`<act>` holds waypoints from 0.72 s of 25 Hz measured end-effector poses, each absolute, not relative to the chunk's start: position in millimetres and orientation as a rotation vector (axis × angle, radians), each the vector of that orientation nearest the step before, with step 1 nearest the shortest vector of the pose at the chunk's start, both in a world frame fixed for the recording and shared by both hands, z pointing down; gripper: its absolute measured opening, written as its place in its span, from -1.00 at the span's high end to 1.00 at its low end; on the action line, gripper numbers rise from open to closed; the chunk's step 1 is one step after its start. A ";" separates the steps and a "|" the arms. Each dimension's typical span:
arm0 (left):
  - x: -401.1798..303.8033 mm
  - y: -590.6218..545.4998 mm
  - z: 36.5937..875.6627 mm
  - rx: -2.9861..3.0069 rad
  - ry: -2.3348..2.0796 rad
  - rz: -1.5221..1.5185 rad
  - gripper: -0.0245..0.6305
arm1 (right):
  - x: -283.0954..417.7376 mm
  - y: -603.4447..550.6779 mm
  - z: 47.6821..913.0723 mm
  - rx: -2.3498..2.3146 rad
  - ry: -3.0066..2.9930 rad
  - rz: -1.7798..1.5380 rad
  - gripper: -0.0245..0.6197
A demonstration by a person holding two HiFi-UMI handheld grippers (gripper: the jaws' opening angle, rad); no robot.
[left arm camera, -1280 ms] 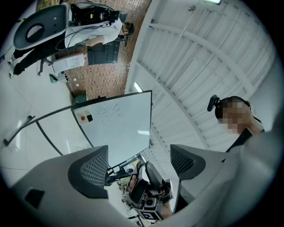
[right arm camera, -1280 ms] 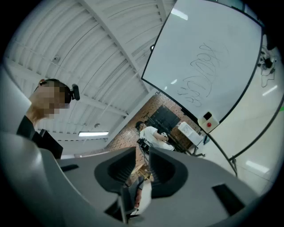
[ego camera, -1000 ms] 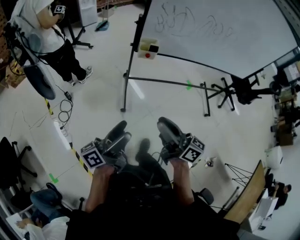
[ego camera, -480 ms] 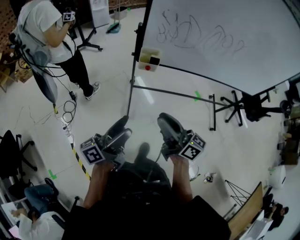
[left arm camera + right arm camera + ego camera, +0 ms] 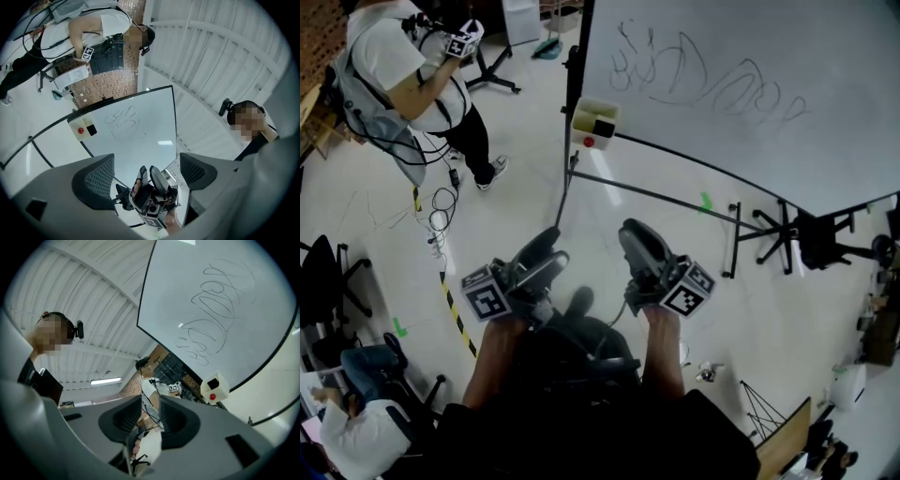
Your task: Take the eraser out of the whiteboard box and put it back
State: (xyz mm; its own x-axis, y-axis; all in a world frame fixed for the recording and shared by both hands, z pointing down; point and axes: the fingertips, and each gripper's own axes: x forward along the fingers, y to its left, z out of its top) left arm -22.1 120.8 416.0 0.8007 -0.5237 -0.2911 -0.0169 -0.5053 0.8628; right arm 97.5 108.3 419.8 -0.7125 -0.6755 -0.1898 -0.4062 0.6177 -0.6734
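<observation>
A cream whiteboard box (image 5: 594,119) hangs at the lower left corner of the whiteboard (image 5: 750,94). A black eraser (image 5: 603,127) sits in it above a red dot. Both grippers are held out in front of me over the floor, well short of the box. My left gripper (image 5: 553,249) is open and empty, its jaws wide apart in the left gripper view (image 5: 146,173), where the box (image 5: 84,129) shows far off. My right gripper (image 5: 635,236) is shut with nothing in it (image 5: 150,420); the box (image 5: 214,386) lies to its right in the right gripper view.
The whiteboard stands on a black frame with a post (image 5: 567,178) and floor legs. A person (image 5: 403,84) with their own grippers stands at the upper left. Cables (image 5: 441,220) and yellow-black tape (image 5: 455,309) lie on the floor left. An office chair (image 5: 811,239) stands right.
I have moved toward the whiteboard: the box and board sit lower and larger in the head view. Both grippers stay held out in front, their jaws unchanged.
</observation>
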 end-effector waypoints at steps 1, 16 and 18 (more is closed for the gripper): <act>-18.5 119.7 416.5 2.021 -0.408 -0.660 -0.38 | 101.8 106.3 422.0 -0.853 2.413 -0.860 0.55; 4.8 75.1 420.2 2.039 -0.424 -0.615 -0.38 | 121.3 65.3 433.8 -0.864 2.419 -0.858 0.46; 3.5 62.1 420.3 2.044 -0.418 -0.620 -0.38 | 119.2 57.0 434.8 -0.887 2.433 -0.851 0.46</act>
State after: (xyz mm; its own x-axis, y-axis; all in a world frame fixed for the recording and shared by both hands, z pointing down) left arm 3.5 62.1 420.3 0.8147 -0.5172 -0.2622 -0.0485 -0.5114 0.8580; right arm 119.2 57.0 434.8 -0.7122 -0.6822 -0.1655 -0.4302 0.6104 -0.6651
